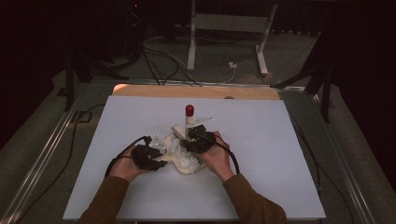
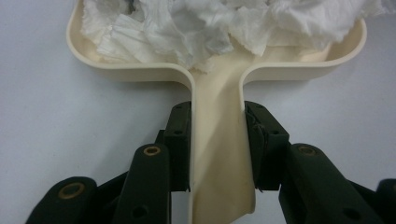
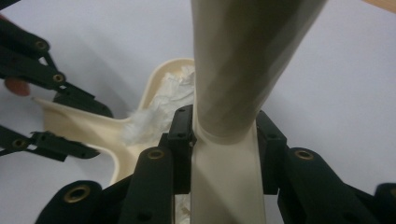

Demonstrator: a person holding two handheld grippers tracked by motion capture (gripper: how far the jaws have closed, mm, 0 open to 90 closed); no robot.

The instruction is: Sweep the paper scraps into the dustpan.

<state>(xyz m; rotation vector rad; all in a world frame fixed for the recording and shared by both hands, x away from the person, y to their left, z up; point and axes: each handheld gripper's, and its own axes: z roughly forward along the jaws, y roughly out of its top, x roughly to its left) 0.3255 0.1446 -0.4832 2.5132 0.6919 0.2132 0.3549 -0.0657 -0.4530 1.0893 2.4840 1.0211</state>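
A cream dustpan (image 2: 140, 70) lies on the white table, heaped with crumpled white paper (image 2: 210, 23). My left gripper (image 2: 218, 112) is shut on the dustpan's handle (image 2: 217, 88), one jaw on each side. In the high view the left gripper (image 1: 149, 156) sits at the pan's (image 1: 187, 168) near left. My right gripper (image 3: 224, 119) is shut on a cream brush handle (image 3: 243, 56) that rises steeply over the pan (image 3: 154, 84). In the high view the right gripper (image 1: 198, 139) is at the pan's far right, with a red-tipped cream stem (image 1: 189, 111) upright just behind it.
The white tabletop (image 1: 280, 177) spreads wide on all sides of the pan. A wooden strip (image 1: 196, 91) borders its far edge. Beyond it, cables (image 1: 159, 60) and a white stand's legs (image 1: 191, 42) lie on the dark floor. Metal rails (image 1: 42, 158) flank the table.
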